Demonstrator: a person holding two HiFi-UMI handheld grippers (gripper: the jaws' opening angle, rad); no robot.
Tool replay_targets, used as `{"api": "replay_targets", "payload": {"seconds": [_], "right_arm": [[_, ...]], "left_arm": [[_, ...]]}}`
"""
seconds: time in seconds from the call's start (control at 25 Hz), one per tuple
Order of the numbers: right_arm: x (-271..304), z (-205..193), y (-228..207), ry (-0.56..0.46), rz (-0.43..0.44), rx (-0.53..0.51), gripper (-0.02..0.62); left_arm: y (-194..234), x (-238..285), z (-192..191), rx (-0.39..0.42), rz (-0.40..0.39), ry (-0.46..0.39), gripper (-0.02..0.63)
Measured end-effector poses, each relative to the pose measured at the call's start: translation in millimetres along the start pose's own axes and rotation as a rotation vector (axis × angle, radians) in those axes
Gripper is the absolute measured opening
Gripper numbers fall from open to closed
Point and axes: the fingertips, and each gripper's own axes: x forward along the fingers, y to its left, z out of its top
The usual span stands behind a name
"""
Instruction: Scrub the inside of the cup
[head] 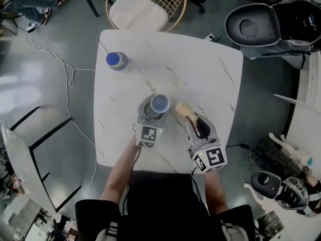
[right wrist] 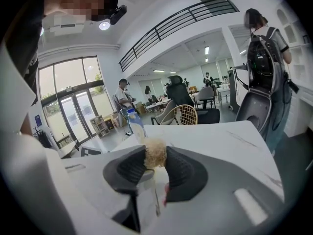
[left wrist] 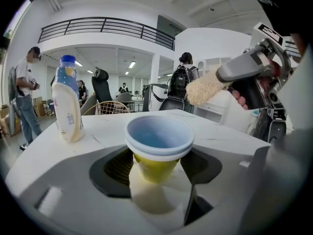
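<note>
Your left hand-held gripper is grasping the cup. The jaws are wide, with the pads on the yellow body below the rim. The cup is upright, mouth up, over the near middle of the bench. I can't tell if its base touches the top.

Cup look: yellow outside, white rolled rim, light blue inside.

Your right hand-held gripper is clenched on the brush, and its tan bristly head sticks out past the jaws. In the head view that head sits just right of the cup's rim and outside the cup. From the left gripper view it is above rim level.

The bottle is pale with a blue cap on. It stands upright at the far left of the bench, well apart from the cup. I can't tell its contents.

The bench is white with marble-style veining and rounded corners. The floor is grey and glossy, with a white cable running left of the bench. A wire-back chair with a cushion sits at the far edge. The gripper views show an open hall with a mezzanine railing and people standing.
</note>
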Motion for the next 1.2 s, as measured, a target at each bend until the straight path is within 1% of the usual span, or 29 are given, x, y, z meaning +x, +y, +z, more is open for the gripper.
{"api": "replay_targets", "payload": {"seconds": [0.12, 0.2, 0.4, 0.68, 0.8, 0.96, 1.08, 1.2], "right_arm": [[4.3, -0.6, -2.3, 0.004, 0.001, 0.004, 0.110], [4.0, -0.9, -1.8, 0.003, 0.000, 0.004, 0.110], [-3.6, 0.6, 3.6, 0.003, -0.006, 0.000, 0.110], [-11.2, -0.2, 3.2, -0.007, -0.020, -0.011, 0.110], [-12.4, 6.1, -0.6, -0.012, -0.027, -0.010, 0.110], [-14.9, 8.8, 2.8, -0.033, -0.039, -0.023, 0.110], [-21.9, 7.0, 8.3, -0.039, -0.047, -0.040, 0.110], [-31.6, 7.7, 17.6, -0.056, -0.049, -0.051, 0.110]], "left_arm": [[3.6, 1.9, -6.0, -0.009, 0.004, 0.032, 0.315], [3.9, 0.9, -10.1, -0.019, 0.001, 0.052, 0.328], [2.6, -8.6, -12.7, -0.021, 0.001, 0.074, 0.344], [1.1, -18.4, -6.6, -0.013, 0.012, 0.063, 0.344], [0.9, -19.2, 0.2, -0.013, 0.014, 0.067, 0.344], [0.8, -27.9, -3.5, -0.014, 0.017, 0.069, 0.344], [0.2, -38.5, 1.0, -0.013, 0.026, 0.042, 0.340], [1.0, -53.6, 11.7, -0.023, 0.044, -0.001, 0.313]]}}
